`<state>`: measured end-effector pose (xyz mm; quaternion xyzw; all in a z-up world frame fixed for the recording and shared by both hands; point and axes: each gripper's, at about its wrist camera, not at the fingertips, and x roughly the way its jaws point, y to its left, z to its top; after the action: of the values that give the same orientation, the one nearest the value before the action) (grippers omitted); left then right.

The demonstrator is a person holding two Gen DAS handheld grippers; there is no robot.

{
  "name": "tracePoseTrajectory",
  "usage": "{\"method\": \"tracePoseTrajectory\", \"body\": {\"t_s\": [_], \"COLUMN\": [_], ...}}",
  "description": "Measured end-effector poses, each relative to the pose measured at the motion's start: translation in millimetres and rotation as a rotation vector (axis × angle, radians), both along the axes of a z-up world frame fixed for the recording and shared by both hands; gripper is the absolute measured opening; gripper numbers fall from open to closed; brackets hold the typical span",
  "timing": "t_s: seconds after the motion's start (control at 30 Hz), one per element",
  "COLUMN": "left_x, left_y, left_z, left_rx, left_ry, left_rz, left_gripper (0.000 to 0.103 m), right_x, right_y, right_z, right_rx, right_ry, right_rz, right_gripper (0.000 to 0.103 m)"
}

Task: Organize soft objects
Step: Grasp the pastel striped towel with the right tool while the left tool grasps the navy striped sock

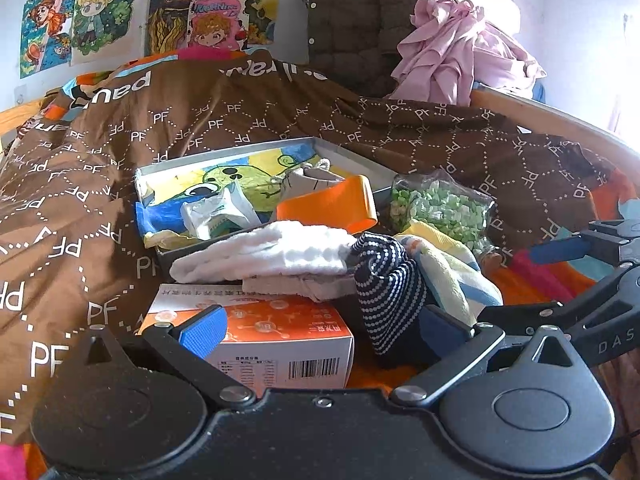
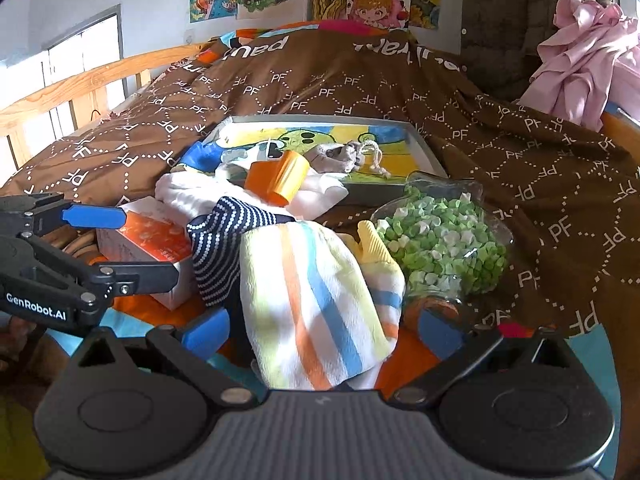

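Striped towel (image 2: pixel 320 304) lies nearest the right gripper (image 2: pixel 320 332), between its spread, empty fingers. Against the towel's far-left edge rests a navy dotted sock (image 2: pixel 224 240); beyond that, a white cloth (image 2: pixel 176 192) overlaps the tray (image 2: pixel 424 148). Right of the towel stands a jar of green paper stars (image 2: pixel 444 240). Left of the sock sits an orange box (image 2: pixel 148 244). The left gripper (image 1: pixel 320 328) is likewise spread, empty, straddling box and sock. Recommended: close on one towel fold only, avoiding the jar, then lift vertically.
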<state>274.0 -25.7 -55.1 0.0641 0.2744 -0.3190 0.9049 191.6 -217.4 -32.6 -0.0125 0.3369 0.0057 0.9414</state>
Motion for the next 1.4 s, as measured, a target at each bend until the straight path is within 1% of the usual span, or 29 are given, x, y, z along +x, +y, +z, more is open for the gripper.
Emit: {"method": "tracePoseTrajectory", "body": {"t_s": [0.2,0.73,1.07,1.17,1.27,1.33,1.4], "left_x": [-2.2,-3.2,-3.3,-3.3,-2.7,-3.1,-3.4], "left_y": [-1.3,-6.2,-11.6,-12.4,-13.5,-14.8,-17.1], "left_z": [0.7,-0.7,-0.5,-1.4,-0.7,0.7,2.1], "left_rx": [0.014,0.029,0.039,0.045,0.043,0.04,0.04], "left_ry": [-0.011,-0.004,-0.013,-0.012,-0.009,-0.017,-0.026], "left_rz": [-0.007,-0.035,-0.089,-0.105,-0.128,-0.147,-0.175], "left_gripper": [0.102,0.102,0.102,0.099,0.096,0.095,0.088], "right_x": [1.2,1.5,3.1,4.6,6.2,7.5,8.4], "right_y": [1.5,0.2,-4.8,-8.0,-10.7,-10.8,-9.6], "right_z": [-3.5,-6.9,-8.6,-10.0,-11.7,-13.0,-14.3], "right_rx": [-0.007,0.001,0.0,0.01,0.03,0.041,0.05], "right_ry": [0.014,0.023,0.026,0.032,0.041,0.046,0.049], "right_rz": [0.004,0.007,-0.028,-0.043,-0.045,-0.04,-0.029], "right_gripper": [0.103,0.103,0.102,0.102,0.098,0.097,0.096]}}
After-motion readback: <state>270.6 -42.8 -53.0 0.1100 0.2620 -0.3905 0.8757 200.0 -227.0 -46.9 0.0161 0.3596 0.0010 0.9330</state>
